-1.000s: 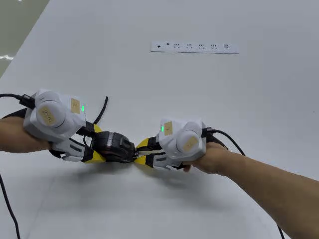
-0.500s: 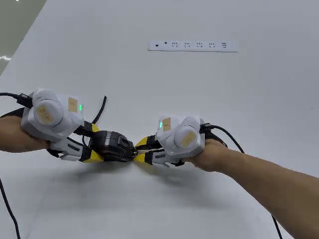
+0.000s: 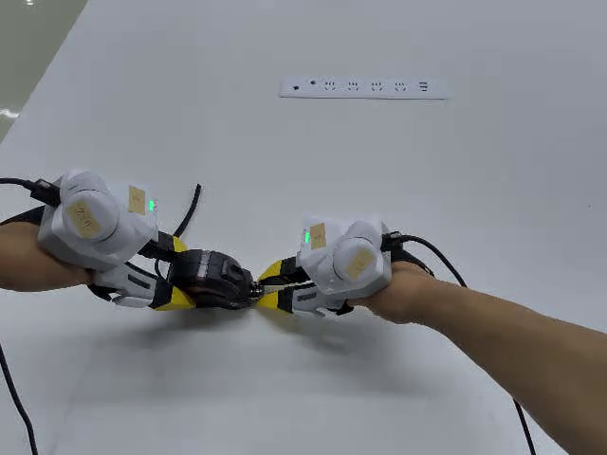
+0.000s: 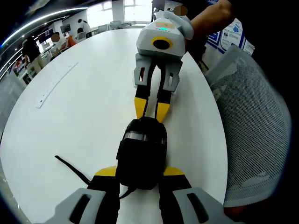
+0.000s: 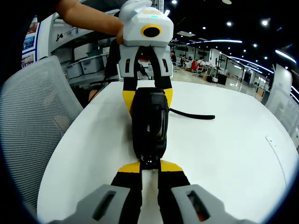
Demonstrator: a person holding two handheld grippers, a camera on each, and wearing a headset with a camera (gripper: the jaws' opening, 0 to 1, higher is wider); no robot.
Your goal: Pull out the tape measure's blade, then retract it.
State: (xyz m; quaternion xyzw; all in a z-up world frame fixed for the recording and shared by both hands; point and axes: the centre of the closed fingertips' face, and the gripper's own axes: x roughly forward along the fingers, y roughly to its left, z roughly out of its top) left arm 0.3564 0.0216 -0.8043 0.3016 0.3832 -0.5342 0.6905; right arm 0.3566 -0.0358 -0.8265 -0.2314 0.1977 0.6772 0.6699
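Note:
A black tape measure (image 3: pixel 216 277) lies low over the white table (image 3: pixel 379 190), and my left gripper (image 3: pixel 194 275) is shut on its body from the left. In the left gripper view the case (image 4: pixel 142 144) sits between that gripper's yellow-tipped jaws (image 4: pixel 140 171). My right gripper (image 3: pixel 266 287) meets it from the right, its jaws closed on the blade's end at the case mouth. In the right gripper view a short pale strip of blade runs between its fingertips (image 5: pixel 149 169), just in front of the case (image 5: pixel 149 121). The two grippers face each other nose to nose.
A white power strip (image 3: pixel 363 87) lies at the far side of the table. A black cable (image 3: pixel 190 210) trails behind my left gripper. A grey mesh chair (image 5: pixel 37 116) stands beside the table edge.
The right gripper has rolled slightly in the hand. Both grippers stay in place on the tape measure, and the blade's length looks unchanged.

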